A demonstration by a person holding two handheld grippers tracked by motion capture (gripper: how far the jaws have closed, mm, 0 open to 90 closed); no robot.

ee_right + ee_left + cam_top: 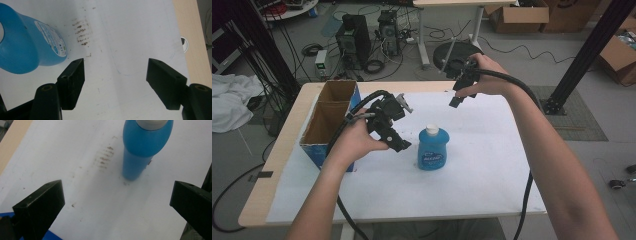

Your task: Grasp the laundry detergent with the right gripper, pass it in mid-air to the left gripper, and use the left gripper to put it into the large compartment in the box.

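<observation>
Open left tool [117, 205] above blue bottle [432, 149]; label unreadable.

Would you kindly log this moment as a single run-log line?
left tool: open, empty, beside bottle | right tool: open, empty, raised behind bottle | blue bottle: upright on white mat, untouched | cardboard box: open, at left

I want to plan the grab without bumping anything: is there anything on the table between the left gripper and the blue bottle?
Nothing visible stands in the way. The left gripper, jaws open and empty, hangs just left of the upright blue bottle, with bare white table cover between them in the left gripper view. The cardboard box sits behind the gripper, on the far side from the bottle.
</observation>
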